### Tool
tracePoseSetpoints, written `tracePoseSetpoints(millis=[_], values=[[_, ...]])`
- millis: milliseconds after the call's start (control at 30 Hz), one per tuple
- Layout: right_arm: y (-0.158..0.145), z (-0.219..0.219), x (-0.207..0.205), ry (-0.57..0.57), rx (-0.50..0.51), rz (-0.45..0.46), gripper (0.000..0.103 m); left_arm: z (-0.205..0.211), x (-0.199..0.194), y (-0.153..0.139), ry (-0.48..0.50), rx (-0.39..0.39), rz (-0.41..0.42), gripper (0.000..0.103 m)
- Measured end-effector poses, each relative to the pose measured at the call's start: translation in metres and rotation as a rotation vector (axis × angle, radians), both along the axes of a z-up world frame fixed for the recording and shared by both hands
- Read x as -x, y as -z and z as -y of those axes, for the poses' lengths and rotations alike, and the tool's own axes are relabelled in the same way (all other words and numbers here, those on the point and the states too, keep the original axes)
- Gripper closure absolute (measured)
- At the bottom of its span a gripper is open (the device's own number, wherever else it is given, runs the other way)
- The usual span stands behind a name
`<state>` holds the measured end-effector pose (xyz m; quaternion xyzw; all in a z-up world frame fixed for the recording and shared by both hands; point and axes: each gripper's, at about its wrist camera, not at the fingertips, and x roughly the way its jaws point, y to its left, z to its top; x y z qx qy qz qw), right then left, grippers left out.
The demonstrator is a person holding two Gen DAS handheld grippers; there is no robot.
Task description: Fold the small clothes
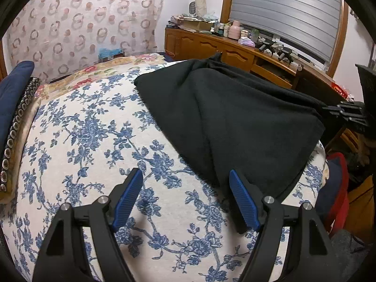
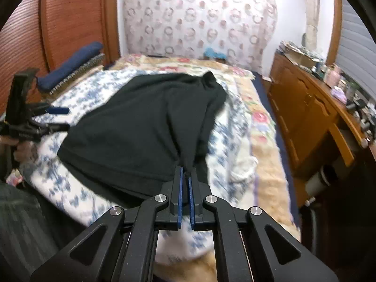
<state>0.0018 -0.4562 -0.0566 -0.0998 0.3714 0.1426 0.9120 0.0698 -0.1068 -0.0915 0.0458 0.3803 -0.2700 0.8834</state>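
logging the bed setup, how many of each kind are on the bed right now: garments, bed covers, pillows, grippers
Dark green fabric garment: 1
Bed covers: 2, a white cover with blue flowers and a cream cover with pink flowers
Navy blue pillow: 1
Black two-finger grippers with blue pads: 2, left gripper open, right gripper shut on the garment
Total: 6

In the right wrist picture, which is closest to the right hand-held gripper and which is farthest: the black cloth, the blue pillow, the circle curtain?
From the right hand-held gripper:
1. Black cloth, pinched in its fingers.
2. Blue pillow, far left by the headboard.
3. Circle curtain, on the back wall.
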Motion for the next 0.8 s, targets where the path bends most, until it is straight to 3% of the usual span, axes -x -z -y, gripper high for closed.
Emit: tracePoseSetpoints(millis=[367, 467, 533, 800], values=[[0.010, 0.000, -0.005, 0.021, -0.001, -0.006, 0.100, 0.010, 0.003, 0.002, 0.027, -0.012, -0.009, 0.027], [0.002, 0.000, -0.010, 0.035, -0.003, 0.031, 0.089, 0.010, 0.003, 0.002, 0.022, -0.010, -0.008, 0.027], [-0.006, -0.001, -0.019, 0.038, -0.016, 0.065, 0.071, 0.011, 0.003, 0.002, 0.018, -0.010, -0.005, 0.027], [-0.017, -0.035, -0.111, -0.030, -0.022, 0.124, 0.067, 0.003, 0.000, -0.003, -0.034, -0.007, 0.032, 0.027]])
